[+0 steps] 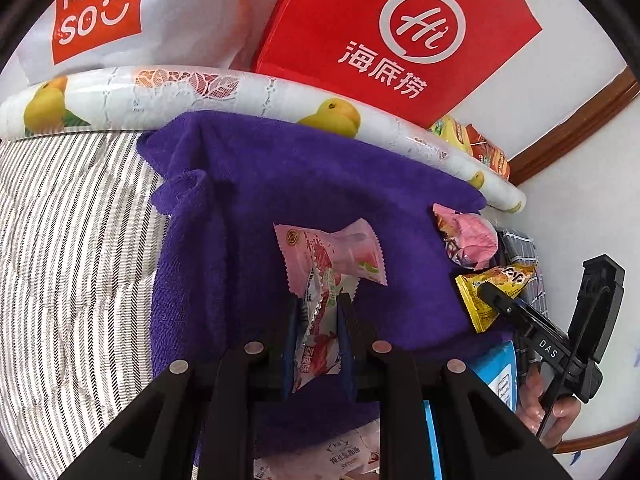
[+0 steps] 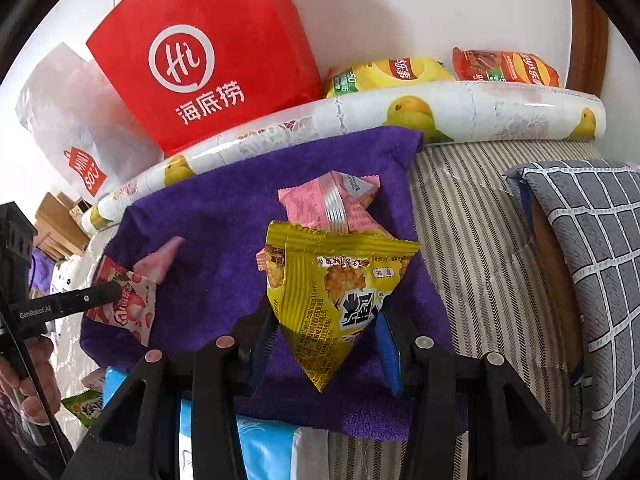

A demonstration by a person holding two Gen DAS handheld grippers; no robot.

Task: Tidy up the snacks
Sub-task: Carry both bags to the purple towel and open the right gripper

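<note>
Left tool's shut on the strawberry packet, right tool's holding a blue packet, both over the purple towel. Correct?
Not quite. The packet in the right tool is yellow, not blue, as the right wrist view shows. The rest holds: the left tool is shut on the strawberry packet, both over the purple towel.

Left gripper (image 1: 320,308): black two-finger claw with blue pads, angled steeply down, jaws pinched tight on narrow pink-and-red strawberry-print snack sachet (image 1: 318,336), sachet upright between pads, its top sticking out past fingertips.

Right gripper (image 2: 326,320): same black claw, angled steeply down, jaws part-way apart, pads pressing both sides of puffy yellow foil snack packet (image 2: 332,300), packet's pointed corner hanging below pads.

Bare hand (image 1: 544,396) wraps right gripper's handle; another hand (image 2: 30,376) wraps left gripper's handle.
</note>
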